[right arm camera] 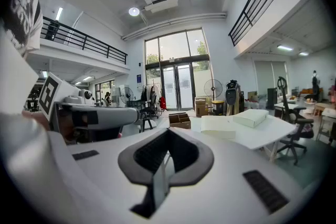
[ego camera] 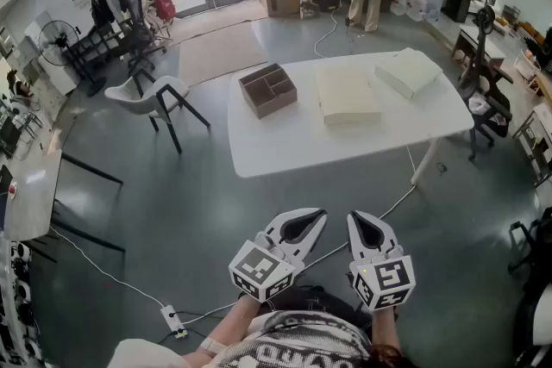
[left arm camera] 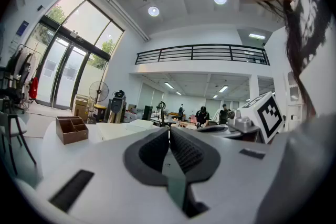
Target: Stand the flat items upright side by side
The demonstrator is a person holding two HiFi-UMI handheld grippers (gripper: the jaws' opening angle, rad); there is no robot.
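Two flat cream-coloured items lie on the white table point(ego camera: 285, 151): a larger one point(ego camera: 346, 93) near the middle and a thicker one point(ego camera: 409, 71) at the far right. A brown compartment box point(ego camera: 267, 89) stands left of them. My left gripper point(ego camera: 320, 215) and right gripper point(ego camera: 353, 218) hang side by side well short of the table, over the grey floor, both shut and empty. In the left gripper view the left gripper's tips point(left arm camera: 168, 129) meet, with the brown box point(left arm camera: 71, 129) far ahead. From the right gripper view, the right gripper point(right arm camera: 168, 130) is closed too, with the flat items point(right arm camera: 218, 126) beyond.
A white chair point(ego camera: 148, 95) stands left of the table. A cable and power strip point(ego camera: 172, 321) lie on the floor near my feet. Another table edge point(ego camera: 30, 194) is at the left. Fans, cartons and office chairs line the room's far side and right.
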